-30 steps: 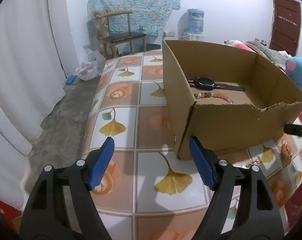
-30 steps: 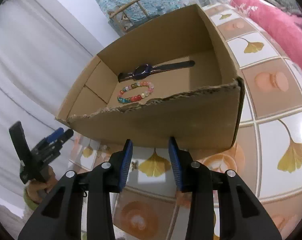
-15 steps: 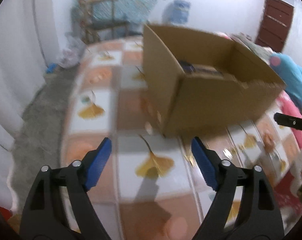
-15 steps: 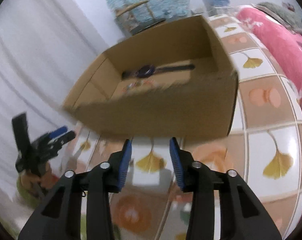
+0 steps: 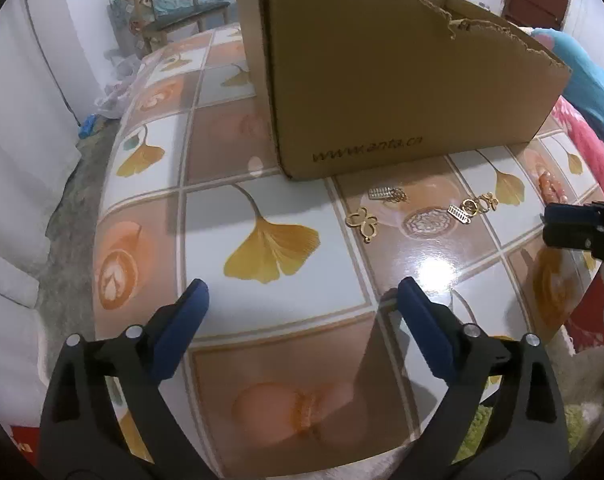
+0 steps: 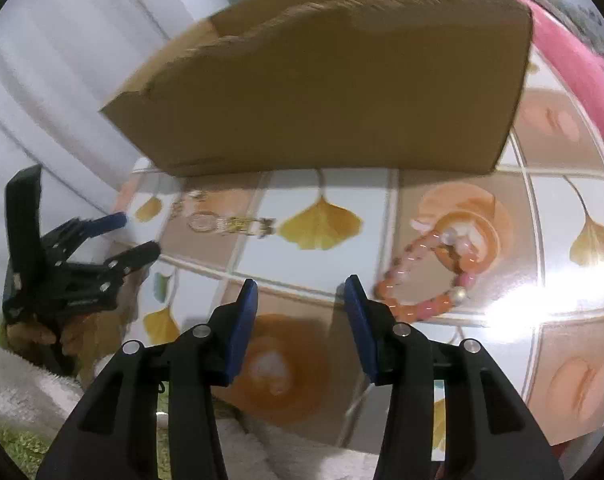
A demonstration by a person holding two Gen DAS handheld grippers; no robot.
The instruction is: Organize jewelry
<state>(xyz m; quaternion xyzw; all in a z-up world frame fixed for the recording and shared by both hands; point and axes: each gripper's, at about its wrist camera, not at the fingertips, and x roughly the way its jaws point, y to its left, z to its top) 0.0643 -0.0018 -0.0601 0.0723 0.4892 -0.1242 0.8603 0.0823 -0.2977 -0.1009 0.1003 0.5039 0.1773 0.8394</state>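
Note:
A cardboard box (image 5: 386, 80) stands on the tiled table (image 5: 261, 208); it also shows in the right wrist view (image 6: 342, 92), its inside hidden. Small gold charms (image 5: 364, 222) lie in front of it, with more charms (image 5: 472, 206) to the right; they show blurred in the right wrist view (image 6: 229, 222). An orange and pink bead bracelet (image 6: 426, 276) lies just right of my right gripper (image 6: 302, 312), which is open and empty. My left gripper (image 5: 302, 320) is open and empty, low over the table's front, short of the charms.
A wooden chair (image 5: 173, 4) stands behind the table by a white wall. A pink blanket (image 6: 574, 60) lies at the right. The right gripper's tip (image 5: 574, 228) shows in the left wrist view, and the left gripper (image 6: 81, 268) in the right wrist view.
Both grippers have dropped lower and closer to the table's front, so the box's inside is out of sight. The charms and the bracelet have come into view. Both stay open.

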